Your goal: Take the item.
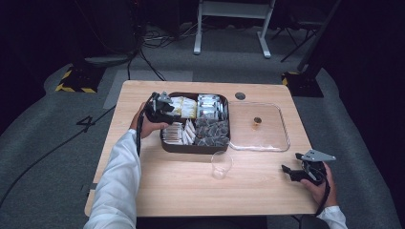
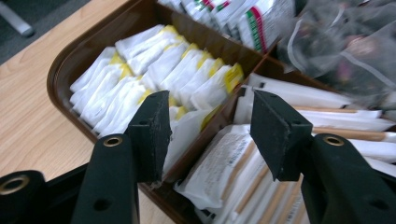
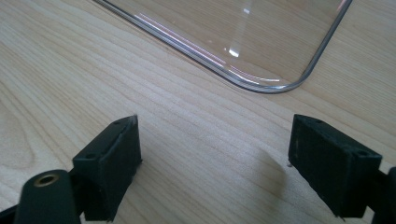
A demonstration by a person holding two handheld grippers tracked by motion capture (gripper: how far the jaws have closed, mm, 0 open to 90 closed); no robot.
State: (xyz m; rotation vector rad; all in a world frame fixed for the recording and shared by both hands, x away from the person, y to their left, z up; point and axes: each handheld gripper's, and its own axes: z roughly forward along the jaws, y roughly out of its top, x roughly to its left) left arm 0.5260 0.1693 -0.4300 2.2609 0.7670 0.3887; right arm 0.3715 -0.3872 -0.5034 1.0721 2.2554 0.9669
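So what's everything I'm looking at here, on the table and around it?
table: one, light wood, centre of the high view
compartment box: one, dark brown, back left of the table
yellow-and-white sachets: many, far left compartment
paper-wrapped sticks: many, white, near left compartment
clear bags: several, dark contents, near right compartment
clear lid: one, flat beside the box
clear cup: one, in front of the box
left gripper: black, jaws apart over the box divider
right gripper: black, jaws wide open over bare table
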